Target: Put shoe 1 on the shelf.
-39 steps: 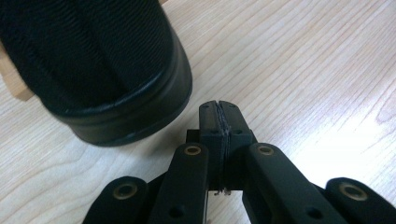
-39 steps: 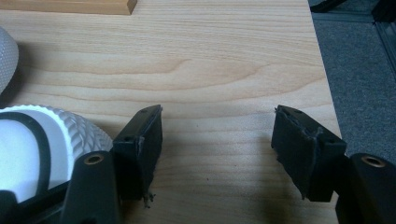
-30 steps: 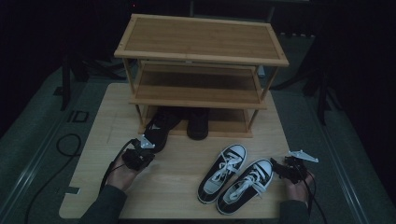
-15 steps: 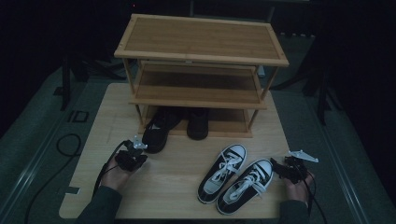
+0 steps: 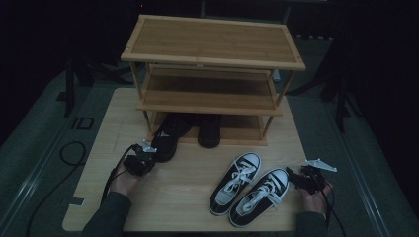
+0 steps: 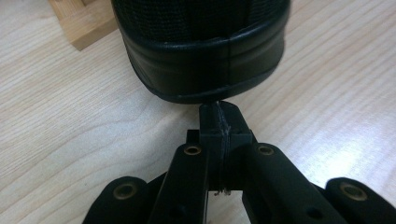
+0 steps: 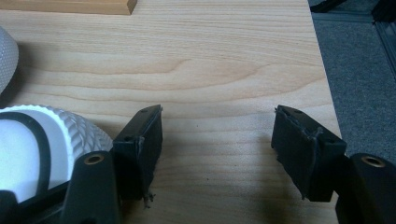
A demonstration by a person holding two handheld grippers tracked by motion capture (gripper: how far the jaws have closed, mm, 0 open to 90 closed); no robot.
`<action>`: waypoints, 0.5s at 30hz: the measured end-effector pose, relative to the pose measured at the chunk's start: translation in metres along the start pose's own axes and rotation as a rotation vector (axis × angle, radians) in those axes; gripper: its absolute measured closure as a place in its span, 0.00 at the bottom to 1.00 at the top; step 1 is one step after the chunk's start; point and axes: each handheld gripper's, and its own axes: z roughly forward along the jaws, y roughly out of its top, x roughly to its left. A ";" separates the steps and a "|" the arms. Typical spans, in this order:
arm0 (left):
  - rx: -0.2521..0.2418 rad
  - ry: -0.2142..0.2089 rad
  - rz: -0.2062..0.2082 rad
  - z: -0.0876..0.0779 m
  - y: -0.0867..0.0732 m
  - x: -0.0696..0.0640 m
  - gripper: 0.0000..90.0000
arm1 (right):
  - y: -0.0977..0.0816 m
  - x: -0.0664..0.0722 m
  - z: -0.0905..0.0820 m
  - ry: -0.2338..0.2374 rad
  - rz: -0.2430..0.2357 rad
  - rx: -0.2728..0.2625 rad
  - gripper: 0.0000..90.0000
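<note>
Black shoe (image 5: 167, 139): left tool (image 5: 146, 157) closed, empty, drawn back to heel; right tool (image 5: 296, 177) open, unmoved.

Black shoes (image 5: 170, 138), black-and-white sneakers (image 5: 249, 190), seemingly light wooden rack (image 5: 212, 59)

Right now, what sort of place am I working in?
Likely a staged recording bench, not a home: a wooden board on grey matting, a three-tier shoe rack, sneakers, and dark surroundings with stands.
</note>
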 end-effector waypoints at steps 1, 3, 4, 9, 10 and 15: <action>0.004 0.003 0.000 0.002 0.000 0.000 1.00 | 0.000 0.000 0.000 0.000 0.000 0.000 0.37; 0.009 0.004 -0.009 0.004 0.001 0.001 1.00 | 0.000 0.000 0.000 0.000 0.000 0.000 0.37; 0.010 0.009 -0.014 0.005 0.002 0.001 1.00 | 0.000 0.000 0.000 0.000 0.000 0.000 0.37; 0.010 0.010 -0.032 0.008 0.007 0.003 1.00 | 0.000 0.000 0.000 0.000 0.000 0.000 0.37; 0.009 0.011 -0.033 0.008 0.009 0.003 1.00 | 0.000 0.000 0.000 0.000 0.000 0.000 0.37; 0.006 0.012 -0.047 0.014 0.018 0.003 1.00 | 0.000 0.000 0.000 0.000 0.000 0.000 0.37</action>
